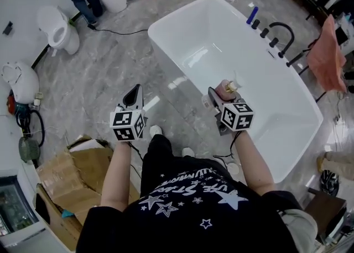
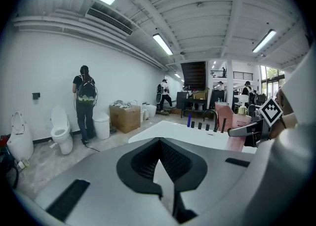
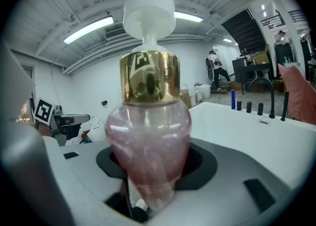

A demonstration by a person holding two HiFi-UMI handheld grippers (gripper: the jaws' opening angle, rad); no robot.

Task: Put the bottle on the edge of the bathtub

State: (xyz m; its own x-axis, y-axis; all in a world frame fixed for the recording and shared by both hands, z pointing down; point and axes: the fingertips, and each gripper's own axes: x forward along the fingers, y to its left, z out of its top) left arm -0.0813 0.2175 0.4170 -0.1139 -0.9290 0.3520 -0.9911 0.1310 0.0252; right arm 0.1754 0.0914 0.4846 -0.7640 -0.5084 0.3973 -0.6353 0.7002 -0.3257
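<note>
One pink glass bottle point(image 3: 150, 136) with a gold collar and a white pump top stands upright in the right gripper point(image 1: 220, 98). The jaws clamp its lower body. In the head view it hangs over the white bathtub point(image 1: 191, 9), just inside the near rim and not resting on the edge. The left gripper point(image 1: 134, 93) is held beside the tub over the marble floor, jaws closed together with nothing between them. On the far rim a blue bottle point(image 1: 252, 15) stands next to a black faucet point(image 1: 282, 36). A pink towel point(image 1: 325, 53) hangs beyond it. A toilet point(image 1: 58, 25) stands well apart, by the wall.
</note>
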